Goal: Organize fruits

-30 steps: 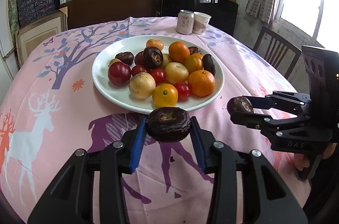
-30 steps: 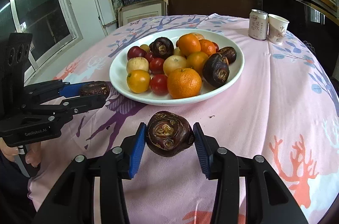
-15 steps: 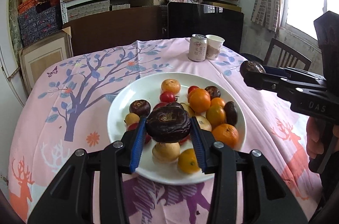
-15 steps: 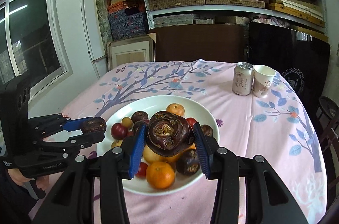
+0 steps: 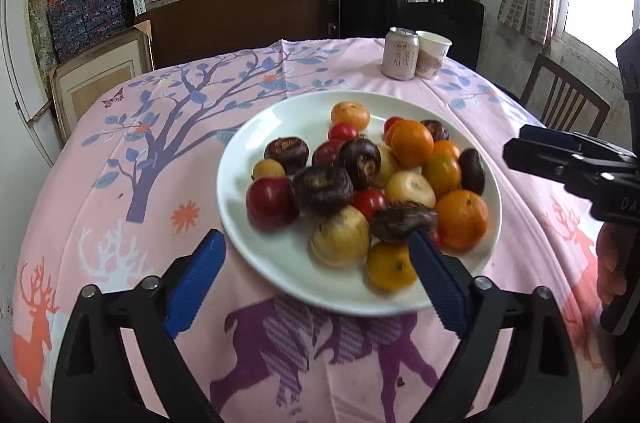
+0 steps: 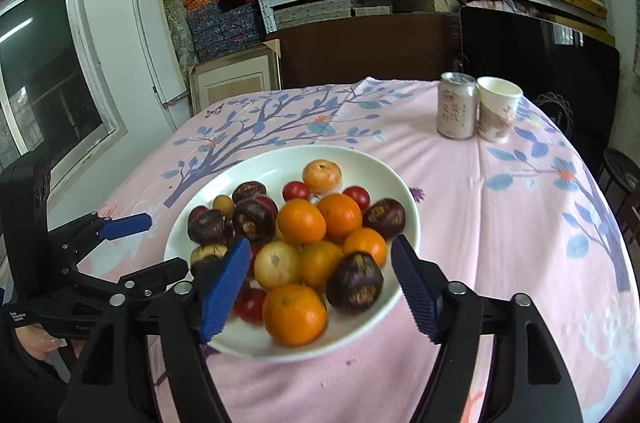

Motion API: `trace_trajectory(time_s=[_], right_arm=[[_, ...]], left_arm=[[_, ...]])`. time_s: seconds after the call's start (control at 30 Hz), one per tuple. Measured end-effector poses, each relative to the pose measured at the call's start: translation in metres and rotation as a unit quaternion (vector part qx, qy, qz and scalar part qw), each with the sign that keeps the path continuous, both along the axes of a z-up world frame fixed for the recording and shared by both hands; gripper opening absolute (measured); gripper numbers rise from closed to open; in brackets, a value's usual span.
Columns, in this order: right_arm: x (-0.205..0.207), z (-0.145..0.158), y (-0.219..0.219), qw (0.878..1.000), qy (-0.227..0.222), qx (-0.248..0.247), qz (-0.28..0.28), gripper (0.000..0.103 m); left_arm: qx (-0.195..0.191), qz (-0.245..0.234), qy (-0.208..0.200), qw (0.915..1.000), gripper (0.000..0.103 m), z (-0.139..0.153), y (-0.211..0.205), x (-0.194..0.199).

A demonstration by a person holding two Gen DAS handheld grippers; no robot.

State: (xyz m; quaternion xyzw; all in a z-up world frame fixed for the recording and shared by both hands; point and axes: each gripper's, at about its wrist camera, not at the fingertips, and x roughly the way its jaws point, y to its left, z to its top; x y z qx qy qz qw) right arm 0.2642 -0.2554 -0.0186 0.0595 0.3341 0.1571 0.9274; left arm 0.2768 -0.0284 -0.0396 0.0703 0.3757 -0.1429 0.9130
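Observation:
A white plate (image 5: 256,127) (image 6: 384,163) on the pink tablecloth holds several oranges, red tomatoes, yellow fruits and dark brown fruits. My left gripper (image 5: 316,279) hangs over the plate's near rim, its jaws opening wide with nothing pressed between the pads. A blurred dark brown fruit (image 5: 404,221) lies just beyond its right pad, among the pile. My right gripper (image 6: 320,287) is also opening over the near rim. Another blurred dark brown fruit (image 6: 354,283) rests free between its fingers on the plate. Each gripper appears in the other's view, the right gripper (image 5: 516,143) and the left gripper (image 6: 168,243).
A drink can (image 5: 400,53) and a paper cup (image 5: 432,55) stand together at the table's far side. A wooden chair (image 5: 564,99) is at the right edge. Shelves with boxes and a framed picture (image 6: 236,83) are behind the table.
Both grippers were shut on a dark brown fruit; now both are open and the fruits lie on the plate. Both moved from the near table edge up over the plate.

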Motion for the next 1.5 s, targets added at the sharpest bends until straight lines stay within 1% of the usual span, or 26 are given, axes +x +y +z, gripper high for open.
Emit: trace_trajectory(time_s=[0.03,0.13,0.23,0.3,0.33,0.4,0.47,0.6,0.7,0.83,0.93,1.0,1.1,1.2,1.33,1.5], right_arm=[[-0.008,-0.003,-0.005,1.000,0.005,0.007,-0.006,0.092],[-0.036,-0.016,-0.015,0.999,0.024,0.020,-0.017,0.097],[-0.060,-0.022,-0.013,0.999,0.039,0.013,-0.010,0.099],[-0.076,-0.023,-0.008,0.999,0.037,0.003,-0.007,0.099],[-0.084,-0.024,-0.006,0.999,0.034,-0.004,-0.006,0.099],[-0.100,-0.025,0.000,0.999,0.031,-0.021,-0.003,0.099],[-0.116,-0.025,0.004,0.999,0.034,-0.027,0.002,0.099],[-0.151,-0.017,0.006,1.000,0.024,-0.017,-0.006,0.099],[-0.175,-0.006,0.007,1.000,0.010,-0.020,-0.010,0.099],[-0.212,0.011,0.006,0.999,-0.014,-0.025,-0.024,0.099],[-0.237,0.019,0.004,0.999,-0.024,-0.030,-0.032,0.099],[-0.251,0.022,0.004,0.998,-0.031,-0.035,-0.036,0.099],[-0.266,0.027,0.002,0.997,-0.040,-0.037,-0.045,0.099],[-0.275,0.032,0.001,0.997,-0.053,-0.030,-0.047,0.099],[-0.277,0.036,0.000,0.996,-0.064,-0.032,-0.053,0.099],[-0.276,0.030,-0.006,0.997,-0.052,-0.022,-0.055,0.099]], left_arm=[[0.008,-0.001,0.007,0.9999,0.094,-0.004,-0.001,-0.008],[0.015,-0.004,0.028,0.9995,0.094,-0.011,-0.002,-0.029],[0.019,-0.001,0.048,0.9987,0.096,-0.016,-0.001,-0.050],[0.023,-0.011,0.060,0.9979,0.097,-0.017,-0.004,-0.065],[0.028,-0.010,0.058,0.9978,0.097,-0.017,-0.004,-0.073],[0.028,-0.009,0.052,0.9982,0.097,-0.013,-0.005,-0.093],[0.016,0.001,0.037,0.9992,0.097,-0.005,-0.001,-0.114],[-0.006,0.036,0.009,0.9993,0.098,0.009,0.008,-0.154],[-0.016,0.050,-0.010,0.9986,0.098,0.022,0.015,-0.181],[-0.018,0.069,-0.035,0.9968,0.098,0.038,0.022,-0.215],[-0.022,0.082,-0.048,0.9952,0.098,0.045,0.025,-0.239],[-0.013,0.090,-0.056,0.9943,0.098,0.048,0.026,-0.254],[0.000,0.100,-0.073,0.9924,0.098,0.052,0.026,-0.271],[-0.007,0.094,-0.082,0.9921,0.098,0.055,0.026,-0.281],[-0.011,0.095,-0.083,0.9920,0.098,0.056,0.026,-0.280],[-0.012,0.098,-0.082,0.9917,0.098,0.055,0.024,-0.275]])
